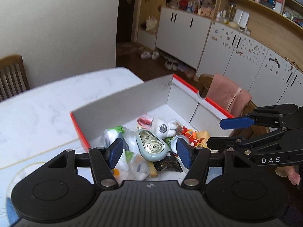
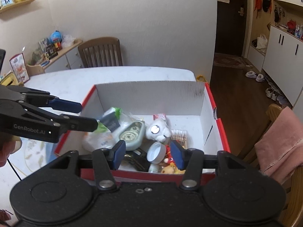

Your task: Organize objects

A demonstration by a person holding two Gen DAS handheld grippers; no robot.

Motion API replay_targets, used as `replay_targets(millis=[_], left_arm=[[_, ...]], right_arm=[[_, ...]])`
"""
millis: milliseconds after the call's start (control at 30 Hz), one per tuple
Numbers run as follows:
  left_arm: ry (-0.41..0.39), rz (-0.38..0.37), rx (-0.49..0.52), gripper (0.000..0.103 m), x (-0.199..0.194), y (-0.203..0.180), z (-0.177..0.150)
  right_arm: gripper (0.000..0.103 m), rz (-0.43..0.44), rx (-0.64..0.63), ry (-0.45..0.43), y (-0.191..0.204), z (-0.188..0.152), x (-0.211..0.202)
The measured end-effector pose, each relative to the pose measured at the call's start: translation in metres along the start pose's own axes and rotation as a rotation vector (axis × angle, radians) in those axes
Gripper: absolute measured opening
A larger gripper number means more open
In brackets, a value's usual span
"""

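Observation:
A red box with white inner walls [image 1: 125, 102] [image 2: 151, 96] stands on the white marble table. Inside lie a pale blue oval gadget [image 1: 151, 145] [image 2: 132, 134], a white plush toy [image 1: 162, 127] [image 2: 157, 130], plastic bags [image 1: 130, 162] [image 2: 98, 140], a dark snack packet [image 1: 166, 163], a white round lid [image 2: 156, 152] and small red and yellow toys [image 1: 195, 138] [image 2: 170, 167]. My left gripper [image 1: 149, 154] is open and empty above the box's near end; it also shows in the right wrist view [image 2: 83, 115]. My right gripper [image 2: 148, 154] is open and empty over the box's near edge; it shows in the left wrist view [image 1: 217, 132].
The table [image 1: 43, 111] [image 2: 75, 83] extends left of the box. A wooden chair [image 2: 101, 52] stands at the far side. Another chair with a pink cloth [image 1: 227, 94] [image 2: 280, 143] is right of the box. White cabinets [image 1: 189, 30] and shoes line the far floor.

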State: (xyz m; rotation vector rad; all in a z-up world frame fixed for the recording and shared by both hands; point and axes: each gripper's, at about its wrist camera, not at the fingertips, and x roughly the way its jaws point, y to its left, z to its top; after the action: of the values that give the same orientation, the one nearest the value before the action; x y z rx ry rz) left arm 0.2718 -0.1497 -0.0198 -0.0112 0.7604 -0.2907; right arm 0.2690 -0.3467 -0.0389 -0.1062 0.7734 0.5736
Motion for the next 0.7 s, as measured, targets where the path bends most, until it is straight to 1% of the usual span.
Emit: replay_targets(millis=[33, 67, 100, 133, 233, 300, 367, 467, 567, 600, 633, 667, 700], left_arm=[[-0.013, 0.002, 0.006, 0.062, -0.006, 0.000, 0.000], [-0.024, 0.005, 0.011, 0.067, -0.013, -0.001, -0.001], [-0.035, 0.007, 0.015, 0.069, -0.018, -0.001, -0.001], [-0.045, 0.008, 0.016, 0.070, -0.023, 0.000, -0.002], [-0.060, 0.027, 0.024, 0.070, -0.037, 0.000, -0.005], [-0.060, 0.033, 0.028, 0.071, -0.044, 0.001, -0.007], [-0.060, 0.039, 0.029, 0.078, -0.049, 0.003, -0.010], [-0.059, 0.048, 0.028, 0.083, -0.056, 0.008, -0.016], [-0.060, 0.055, 0.024, 0.084, -0.061, 0.011, -0.022], [-0.059, 0.053, 0.021, 0.085, -0.063, 0.012, -0.023], [-0.059, 0.049, 0.017, 0.089, -0.064, 0.013, -0.025], [-0.059, 0.043, 0.012, 0.093, -0.066, 0.014, -0.027], [-0.061, 0.038, 0.007, 0.095, -0.067, 0.015, -0.029]], right_arm=[[0.052, -0.001, 0.005, -0.006, 0.003, 0.000, -0.003], [0.052, -0.002, 0.010, -0.012, 0.005, -0.001, -0.006], [0.056, -0.003, 0.016, -0.016, 0.008, -0.001, -0.009], [0.060, -0.003, 0.020, -0.022, 0.011, -0.002, -0.012], [0.061, -0.009, 0.019, -0.043, 0.022, -0.004, -0.020], [0.062, -0.008, 0.031, -0.054, 0.026, -0.006, -0.026], [0.062, -0.004, 0.047, -0.061, 0.030, -0.006, -0.029], [0.063, -0.006, 0.063, -0.073, 0.036, -0.009, -0.035], [0.066, -0.011, 0.082, -0.083, 0.040, -0.013, -0.039], [0.070, -0.018, 0.087, -0.085, 0.042, -0.014, -0.040], [0.073, -0.029, 0.092, -0.089, 0.043, -0.015, -0.041], [0.073, -0.035, 0.097, -0.096, 0.045, -0.016, -0.042], [0.074, -0.036, 0.101, -0.101, 0.047, -0.019, -0.044]])
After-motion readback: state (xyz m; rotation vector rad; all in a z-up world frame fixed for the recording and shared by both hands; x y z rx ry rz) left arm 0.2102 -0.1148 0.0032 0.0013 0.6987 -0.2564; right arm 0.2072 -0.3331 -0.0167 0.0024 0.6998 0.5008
